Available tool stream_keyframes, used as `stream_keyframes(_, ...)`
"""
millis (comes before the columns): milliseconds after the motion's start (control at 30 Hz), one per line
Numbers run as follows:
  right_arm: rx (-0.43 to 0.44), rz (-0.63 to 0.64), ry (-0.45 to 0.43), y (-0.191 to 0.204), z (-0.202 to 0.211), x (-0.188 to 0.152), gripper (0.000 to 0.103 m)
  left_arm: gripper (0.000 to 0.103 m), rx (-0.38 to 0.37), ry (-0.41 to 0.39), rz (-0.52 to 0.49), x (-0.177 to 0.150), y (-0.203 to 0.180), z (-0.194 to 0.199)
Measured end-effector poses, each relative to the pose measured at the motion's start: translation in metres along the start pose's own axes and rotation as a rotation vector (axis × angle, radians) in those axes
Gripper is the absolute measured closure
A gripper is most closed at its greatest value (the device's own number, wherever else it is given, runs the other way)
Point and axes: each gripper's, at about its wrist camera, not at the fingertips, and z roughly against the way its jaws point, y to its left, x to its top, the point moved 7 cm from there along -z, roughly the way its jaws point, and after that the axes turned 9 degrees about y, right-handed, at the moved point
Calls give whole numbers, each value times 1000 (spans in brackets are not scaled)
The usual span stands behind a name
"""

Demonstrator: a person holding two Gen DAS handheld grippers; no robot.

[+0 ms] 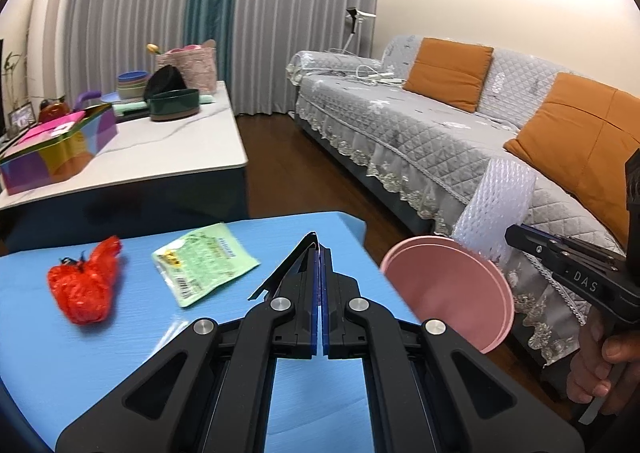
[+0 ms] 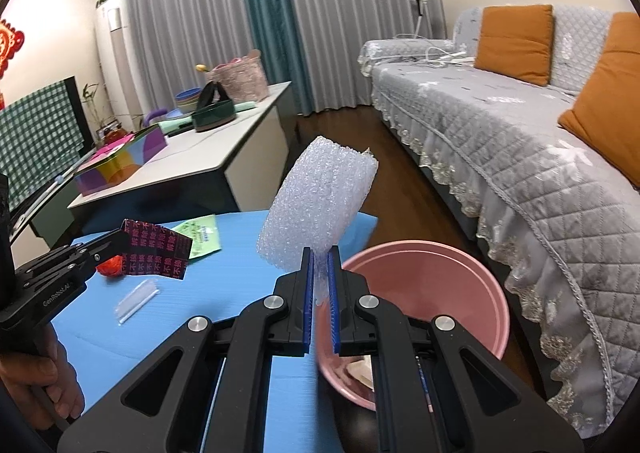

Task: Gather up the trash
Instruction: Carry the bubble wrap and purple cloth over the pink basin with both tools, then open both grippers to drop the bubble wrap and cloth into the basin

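Two laden grippers, left gripper and right gripper, near table edge.

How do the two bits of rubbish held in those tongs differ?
The bubble wrap in the right tongs is white, puffy and rolled; the black wrapper in the left tongs is flat, thin and printed with pink characters. The bubble wrap hangs above the pink bin, the wrapper above the blue table. Both are pinched by shut tongs.

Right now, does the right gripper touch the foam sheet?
Touching. The right wrist view shows the right gripper closed on the foam sheet.
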Motion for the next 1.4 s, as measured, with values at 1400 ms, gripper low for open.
stream_keyframes(1400,-267,-45,80,-99,-36,-5,92,102,-199,140,-155,12,-134,-105)
